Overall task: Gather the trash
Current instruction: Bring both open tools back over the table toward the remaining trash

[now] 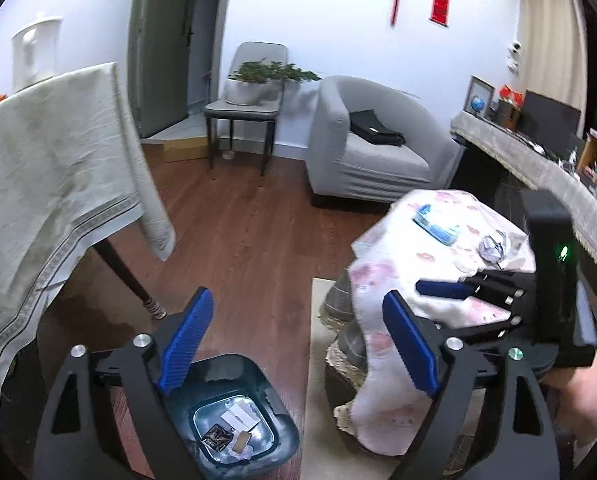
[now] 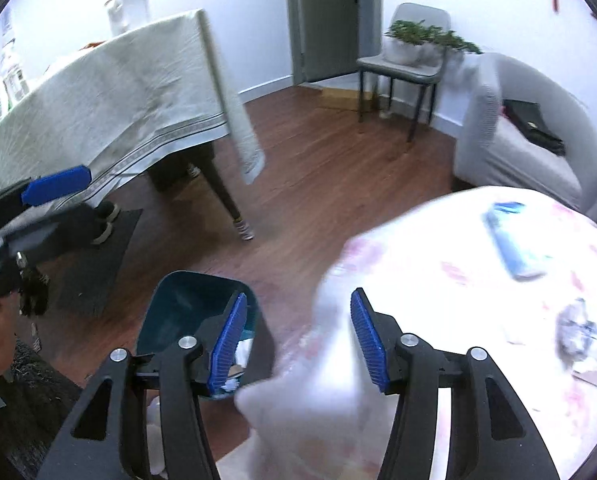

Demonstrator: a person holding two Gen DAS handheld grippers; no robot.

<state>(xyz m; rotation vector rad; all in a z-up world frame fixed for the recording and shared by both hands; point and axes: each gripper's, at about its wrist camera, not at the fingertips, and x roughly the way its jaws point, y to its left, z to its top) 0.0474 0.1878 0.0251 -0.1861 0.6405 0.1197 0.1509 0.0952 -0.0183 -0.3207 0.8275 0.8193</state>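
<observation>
A dark teal trash bin stands on the wood floor with wrappers and paper scraps inside; it also shows in the right wrist view. My left gripper is open and empty above the bin. My right gripper is open and empty, over the edge of the small table with the pink-patterned cloth; it shows in the left wrist view. On that table lie a crumpled paper wad and a blue tissue pack.
A large table with a beige cloth stands at the left, one leg near the bin. A grey armchair and a chair with a plant stand at the back. A long desk runs along the right.
</observation>
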